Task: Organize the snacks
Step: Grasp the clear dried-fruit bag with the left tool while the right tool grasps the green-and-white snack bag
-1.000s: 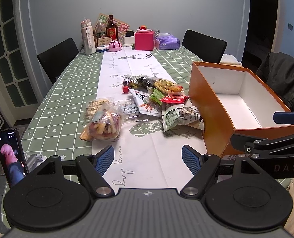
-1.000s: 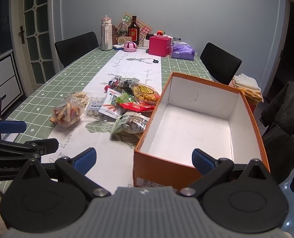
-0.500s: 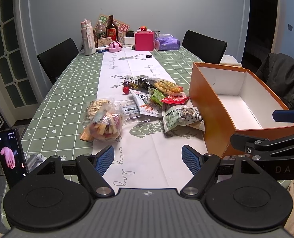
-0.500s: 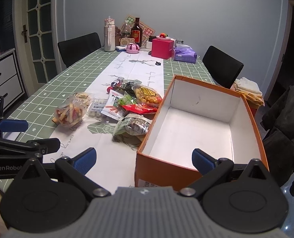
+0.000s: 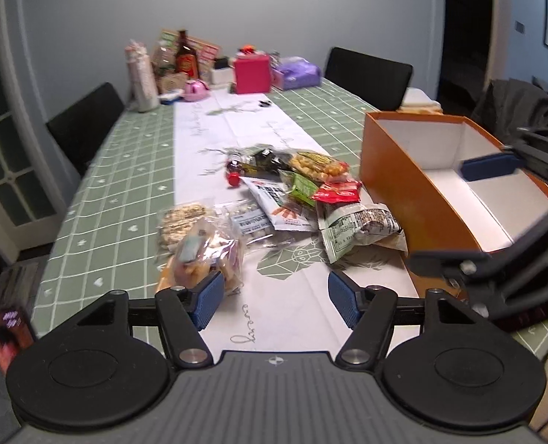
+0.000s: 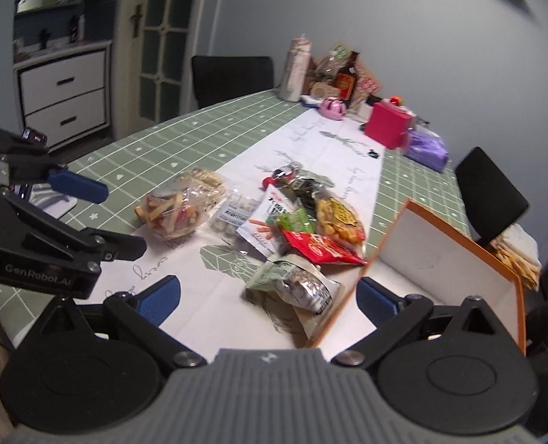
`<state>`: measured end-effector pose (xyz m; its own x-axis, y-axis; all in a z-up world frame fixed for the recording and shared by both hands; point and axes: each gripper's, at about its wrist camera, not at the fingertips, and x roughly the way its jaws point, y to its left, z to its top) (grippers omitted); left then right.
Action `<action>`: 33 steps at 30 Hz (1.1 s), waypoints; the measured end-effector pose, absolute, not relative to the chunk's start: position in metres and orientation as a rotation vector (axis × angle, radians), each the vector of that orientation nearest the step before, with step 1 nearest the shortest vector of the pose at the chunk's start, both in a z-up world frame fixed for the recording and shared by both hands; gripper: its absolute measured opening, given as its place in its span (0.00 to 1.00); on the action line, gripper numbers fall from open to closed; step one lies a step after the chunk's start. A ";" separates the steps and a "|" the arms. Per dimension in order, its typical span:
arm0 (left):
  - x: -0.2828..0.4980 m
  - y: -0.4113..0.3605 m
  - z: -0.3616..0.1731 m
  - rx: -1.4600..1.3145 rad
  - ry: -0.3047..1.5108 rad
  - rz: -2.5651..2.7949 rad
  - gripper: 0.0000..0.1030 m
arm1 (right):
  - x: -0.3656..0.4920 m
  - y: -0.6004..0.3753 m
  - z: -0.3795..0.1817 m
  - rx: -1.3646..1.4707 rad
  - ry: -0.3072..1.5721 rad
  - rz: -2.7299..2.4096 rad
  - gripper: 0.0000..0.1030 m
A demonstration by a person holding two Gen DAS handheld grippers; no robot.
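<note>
Snacks (image 5: 296, 196) lie ahead of left tool (image 5: 276, 301), beside box (image 5: 414, 185).

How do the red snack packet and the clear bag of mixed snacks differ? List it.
The red snack packet is opaque and flat; the clear bag of mixed snacks is see-through and bulging. The red packet lies close to the orange box; the clear bag lies at the pile's far side from it. Both rest untouched on the table runner.

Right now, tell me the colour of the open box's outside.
Orange outside, white inside; the box shows best in the left wrist view.
</note>
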<state>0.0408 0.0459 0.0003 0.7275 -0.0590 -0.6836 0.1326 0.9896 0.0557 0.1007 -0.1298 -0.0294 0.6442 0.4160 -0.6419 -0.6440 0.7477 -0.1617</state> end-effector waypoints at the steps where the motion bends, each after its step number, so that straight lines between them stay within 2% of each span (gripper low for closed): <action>1: 0.046 0.049 0.000 0.099 0.762 -0.132 0.74 | 0.110 -0.126 -0.031 -0.407 0.645 0.640 0.82; 7: 0.078 0.064 -0.008 0.109 0.804 -0.151 0.75 | 0.155 -0.103 -0.047 -0.525 0.771 0.723 0.81; 9: 0.091 0.074 -0.013 0.084 0.827 -0.116 0.81 | 0.168 -0.096 -0.054 -0.572 0.817 0.738 0.81; 12: 0.110 0.085 -0.021 0.091 0.871 -0.077 0.83 | 0.188 -0.087 -0.063 -0.641 0.876 0.760 0.82; 17: 0.130 0.092 -0.037 0.106 0.928 -0.074 0.87 | 0.209 -0.071 -0.074 -0.779 0.912 0.763 0.88; 23: 0.146 0.085 -0.058 0.166 0.962 -0.031 0.87 | 0.226 -0.056 -0.093 -0.886 0.963 0.744 0.88; 27: 0.153 0.077 -0.068 0.239 0.969 0.008 0.89 | 0.236 -0.048 -0.104 -0.933 1.002 0.731 0.86; 30: 0.157 0.072 -0.075 0.288 0.975 0.033 0.89 | 0.239 -0.044 -0.108 -0.962 1.020 0.723 0.78; 33: 0.160 0.068 -0.084 0.331 0.992 0.060 0.89 | 0.242 -0.042 -0.110 -0.977 1.029 0.717 0.78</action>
<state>0.1604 0.0683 -0.0838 0.5500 0.1993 -0.8111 0.1001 0.9484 0.3010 0.2415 -0.0415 -0.1101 0.3657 0.0450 -0.9296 -0.8562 0.4078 -0.3171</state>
